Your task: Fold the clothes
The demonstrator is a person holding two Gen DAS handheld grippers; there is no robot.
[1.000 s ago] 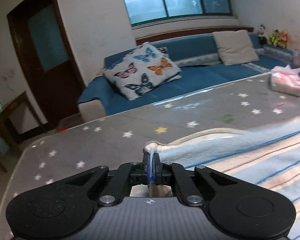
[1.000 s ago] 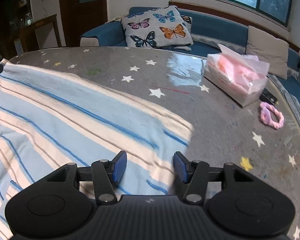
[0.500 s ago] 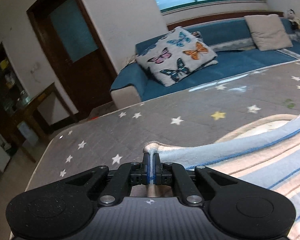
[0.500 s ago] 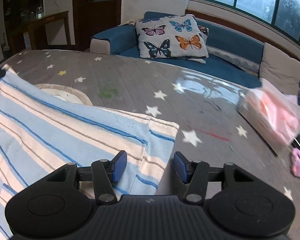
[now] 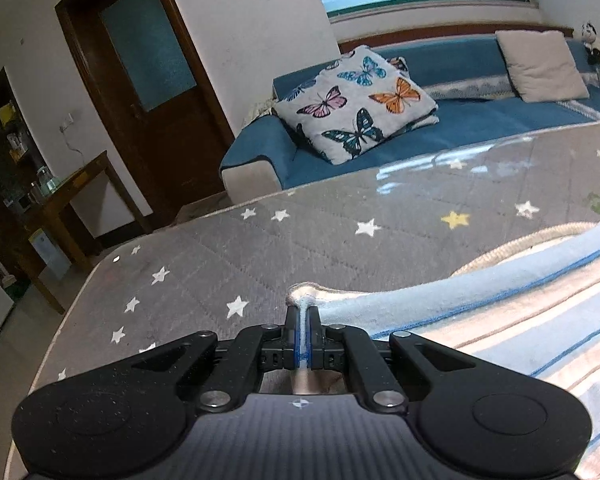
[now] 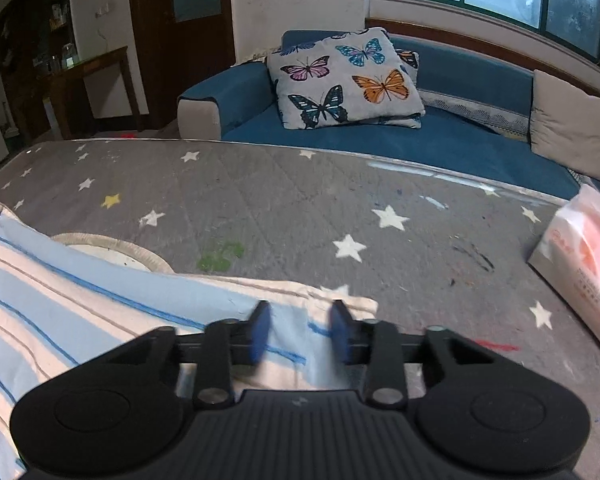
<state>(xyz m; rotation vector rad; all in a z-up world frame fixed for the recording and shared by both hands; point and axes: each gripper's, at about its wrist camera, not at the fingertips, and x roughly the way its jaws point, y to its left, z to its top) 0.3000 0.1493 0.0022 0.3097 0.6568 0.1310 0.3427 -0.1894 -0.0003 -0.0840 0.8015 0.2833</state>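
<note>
So the striped garment (image 6: 100, 320) lies on the table (image 6: 300, 208), spread toward 8 o'clock in the right wrist view. A tissue pack (image 6: 584, 264) sits on the table at 3 o'clock, well apart from it. Behind the table at 12 runs the sofa (image 6: 440, 136), with the butterfly cushion (image 6: 340, 80) on it and a plain cushion (image 6: 568, 136) off at 2.

The striped garment (image 5: 520, 320) is running off the right edge, the pink packet (image 6: 584, 264) is being cut off likewise, and the right hand-held gripper's fingers (image 6: 260, 330) are blurring.
</note>
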